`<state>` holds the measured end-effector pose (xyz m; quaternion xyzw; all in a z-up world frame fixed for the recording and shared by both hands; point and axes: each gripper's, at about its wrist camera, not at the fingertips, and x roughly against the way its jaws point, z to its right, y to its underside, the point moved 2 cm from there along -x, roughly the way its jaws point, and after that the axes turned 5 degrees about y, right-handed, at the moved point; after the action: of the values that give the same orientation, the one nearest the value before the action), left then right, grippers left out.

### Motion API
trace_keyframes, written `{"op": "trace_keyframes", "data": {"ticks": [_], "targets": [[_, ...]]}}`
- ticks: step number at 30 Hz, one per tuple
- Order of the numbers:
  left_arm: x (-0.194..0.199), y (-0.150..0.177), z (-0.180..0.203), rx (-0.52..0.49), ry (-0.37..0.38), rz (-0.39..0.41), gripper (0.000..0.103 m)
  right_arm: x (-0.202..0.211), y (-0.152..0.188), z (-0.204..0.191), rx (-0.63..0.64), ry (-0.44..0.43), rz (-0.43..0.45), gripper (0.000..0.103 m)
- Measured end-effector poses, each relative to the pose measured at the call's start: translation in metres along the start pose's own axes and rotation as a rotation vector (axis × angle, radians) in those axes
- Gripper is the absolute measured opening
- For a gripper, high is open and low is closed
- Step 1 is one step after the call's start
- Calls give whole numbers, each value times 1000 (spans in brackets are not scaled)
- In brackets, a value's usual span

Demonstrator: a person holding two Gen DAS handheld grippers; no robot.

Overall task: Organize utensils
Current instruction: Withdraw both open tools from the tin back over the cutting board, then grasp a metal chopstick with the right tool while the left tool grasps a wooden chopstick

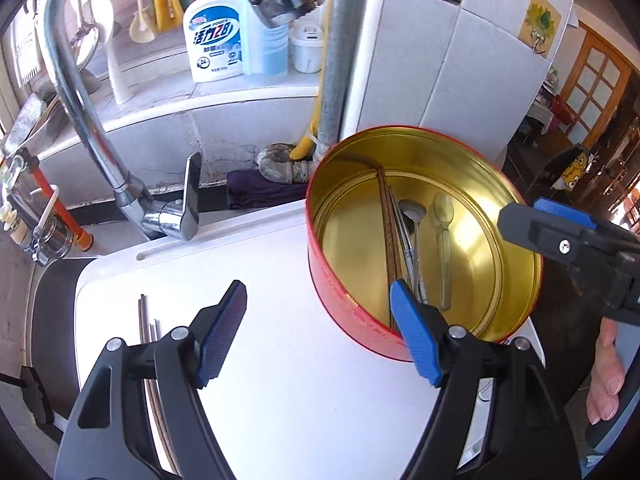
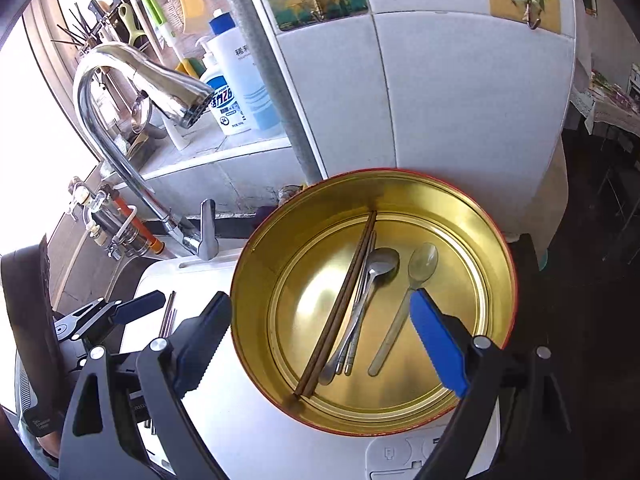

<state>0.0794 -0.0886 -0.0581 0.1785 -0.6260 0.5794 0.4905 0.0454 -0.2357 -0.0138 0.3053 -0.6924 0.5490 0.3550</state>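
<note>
A round red tin [image 1: 352,320] with a gold inside [image 2: 260,280] stands on a white board. In it lie brown chopsticks [image 2: 340,304], a steel spoon [image 2: 380,264], thin metal chopsticks [image 2: 360,304] and a clear plastic spoon [image 2: 420,264]. More metal and brown chopsticks [image 1: 146,320] lie on the board at the left. My left gripper [image 1: 320,332] hangs open above the board beside the tin, nothing between its fingers. My right gripper [image 2: 324,340] stands open over the tin's near rim, empty. In the right wrist view the left gripper [image 2: 136,308] shows above the loose chopsticks [image 2: 168,316].
A chrome tap [image 1: 80,92] arches over the sink at the left, its lever [image 1: 190,196] near the white board [image 1: 280,380]. Soap bottles [image 1: 214,40] stand on the ledge behind. A grey pipe [image 1: 340,52] and white tiled wall [image 1: 440,60] rise behind the tin.
</note>
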Motion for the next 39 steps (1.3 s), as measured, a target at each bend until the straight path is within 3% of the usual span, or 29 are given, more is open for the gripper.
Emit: {"op": "trace_keyframes", "data": {"ticks": [8, 16, 23, 24, 25, 26, 30, 39], "targets": [[42, 45, -82, 132, -78, 22, 73, -14, 19, -75, 85, -104, -24, 91], [47, 105, -160, 242, -118, -40, 73, -45, 55, -149, 213, -165, -70, 91], [22, 128, -184, 215, -82, -83, 73, -81, 105, -197, 344, -143, -133, 91], [19, 130, -186, 212, -77, -87, 66, -83, 113, -201, 361, -136, -138, 85], [17, 132, -188, 207, -66, -97, 51, -85, 119, -205, 377, -125, -141, 73], [13, 134, -190, 203, -52, -111, 47, -88, 124, -207, 390, -113, -148, 71], [6, 137, -195, 193, -10, -114, 46, -97, 138, -215, 392, -123, -178, 70], [-7, 127, -185, 121, 26, -116, 46, -109, 157, -240, 442, -57, -150, 70]]}}
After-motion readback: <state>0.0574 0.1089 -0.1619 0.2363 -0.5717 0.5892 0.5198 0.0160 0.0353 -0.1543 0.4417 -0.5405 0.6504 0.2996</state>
